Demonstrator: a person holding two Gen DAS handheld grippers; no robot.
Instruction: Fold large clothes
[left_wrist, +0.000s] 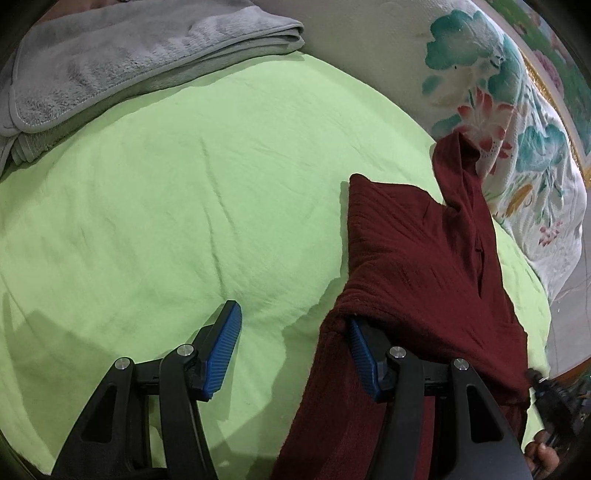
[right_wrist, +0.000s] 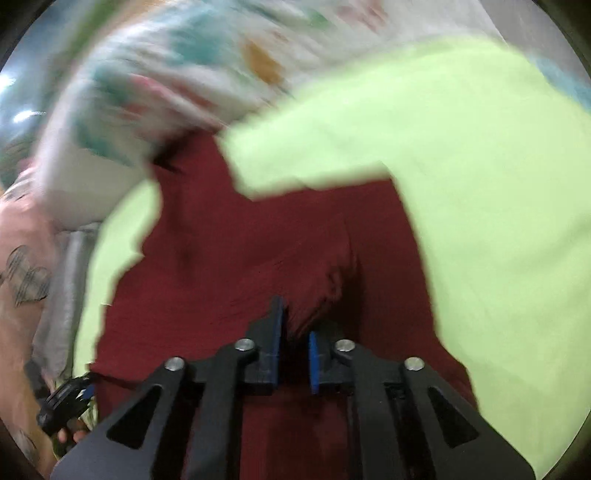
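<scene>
Draped over one finger of the wide-open left gripper (left_wrist: 291, 343), the maroon garment (left_wrist: 417, 266) lies bunched on the green sheet (left_wrist: 166, 184) – the right gripper (right_wrist: 295, 332) pinches a fold of it – so folding looks barely begun, in my judgement.

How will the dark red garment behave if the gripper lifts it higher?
The red garment likely hangs limp: it already drapes over one finger of the left gripper. Its crinkled weave looks grippy, so the right gripper, pinching a fold, probably keeps hold.
</scene>
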